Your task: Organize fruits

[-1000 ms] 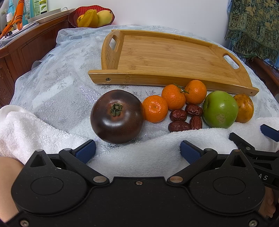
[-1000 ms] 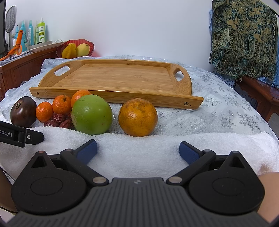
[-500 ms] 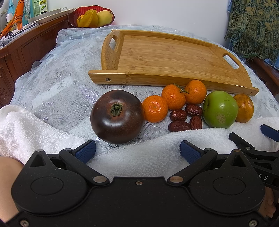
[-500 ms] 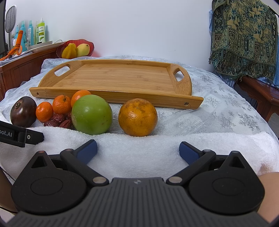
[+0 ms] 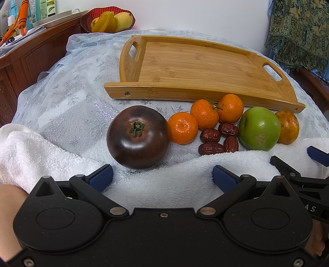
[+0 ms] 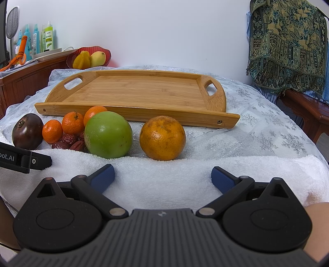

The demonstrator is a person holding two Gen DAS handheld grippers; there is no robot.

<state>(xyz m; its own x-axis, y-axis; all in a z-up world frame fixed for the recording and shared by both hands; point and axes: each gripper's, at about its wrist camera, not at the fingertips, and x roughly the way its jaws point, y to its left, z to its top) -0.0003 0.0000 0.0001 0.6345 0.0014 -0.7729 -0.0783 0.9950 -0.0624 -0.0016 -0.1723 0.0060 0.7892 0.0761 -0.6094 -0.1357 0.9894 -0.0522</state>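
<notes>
A row of fruit lies in front of an empty bamboo tray (image 5: 197,61) (image 6: 135,90): a dark purple-brown fruit (image 5: 138,136) (image 6: 27,131), three small mandarins (image 5: 204,113) (image 6: 72,122), several red dates (image 5: 219,138) (image 6: 68,141), a green apple (image 5: 259,128) (image 6: 108,134) and a large orange (image 5: 287,127) (image 6: 162,137). My left gripper (image 5: 162,178) stands open over the white towel, just short of the dark fruit. My right gripper (image 6: 162,177) is open too, just short of the orange, holding nothing.
A white towel (image 6: 164,176) covers the near table edge over a silvery cloth. A red bowl of yellow fruit (image 5: 108,19) sits on a wooden sideboard at the back left with bottles. A patterned cloth (image 6: 287,47) hangs over furniture on the right.
</notes>
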